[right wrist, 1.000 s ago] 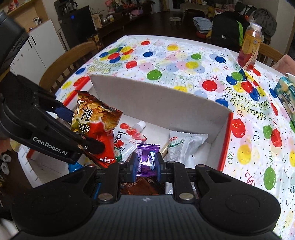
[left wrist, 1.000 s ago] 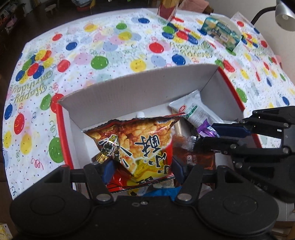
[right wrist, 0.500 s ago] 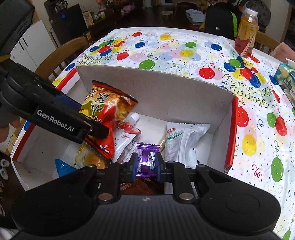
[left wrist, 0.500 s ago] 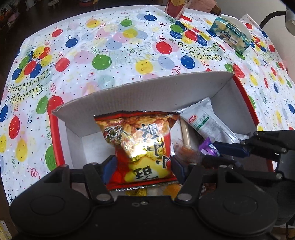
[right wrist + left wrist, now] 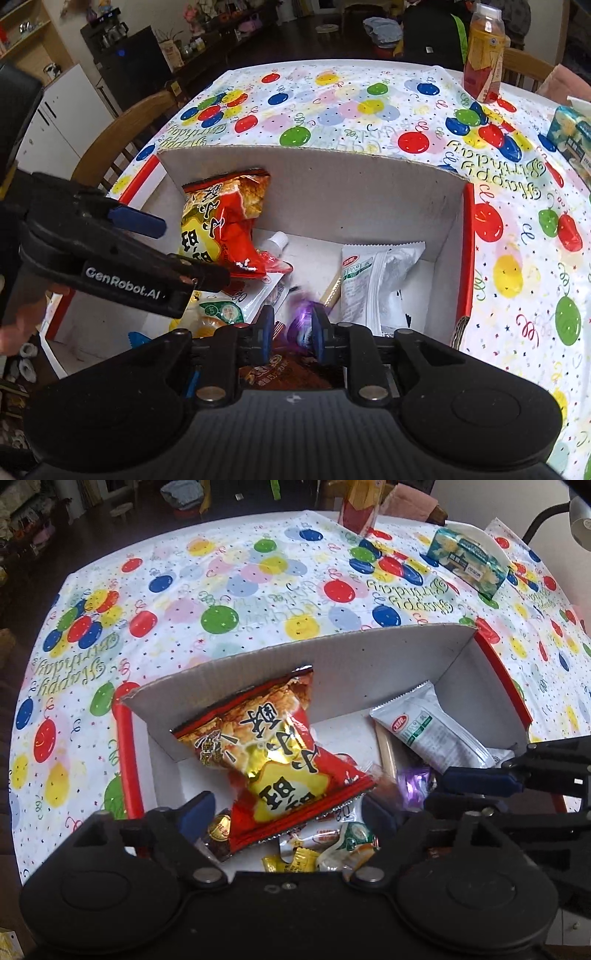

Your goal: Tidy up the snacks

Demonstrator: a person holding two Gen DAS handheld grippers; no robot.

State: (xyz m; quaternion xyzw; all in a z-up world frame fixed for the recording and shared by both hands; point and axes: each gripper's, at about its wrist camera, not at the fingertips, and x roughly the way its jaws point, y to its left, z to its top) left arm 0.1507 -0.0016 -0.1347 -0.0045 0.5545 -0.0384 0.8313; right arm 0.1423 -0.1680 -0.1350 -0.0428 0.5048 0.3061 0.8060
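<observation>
I count one cardboard box [image 5: 332,664] on the bench; inside it, one red-and-gold snack bag [image 5: 280,760], one white packet [image 5: 424,731], one purple wrapper [image 5: 301,325]; at twelve o'clock one drink bottle [image 5: 484,51]; at two o'clock one tissue pack [image 5: 467,563].

Red-and-gold crinkled foil snack bag [image 5: 275,760]: tilted, centre of left wrist frame, leaning on the far wall of the open white cardboard box with red outer trim [image 5: 369,661]. White-and-green sealed pouch [image 5: 424,731]: flat, right of centre. Small purple wrapped candy [image 5: 301,325]: blurred, lower centre of right wrist frame, between blue fingertips.
</observation>
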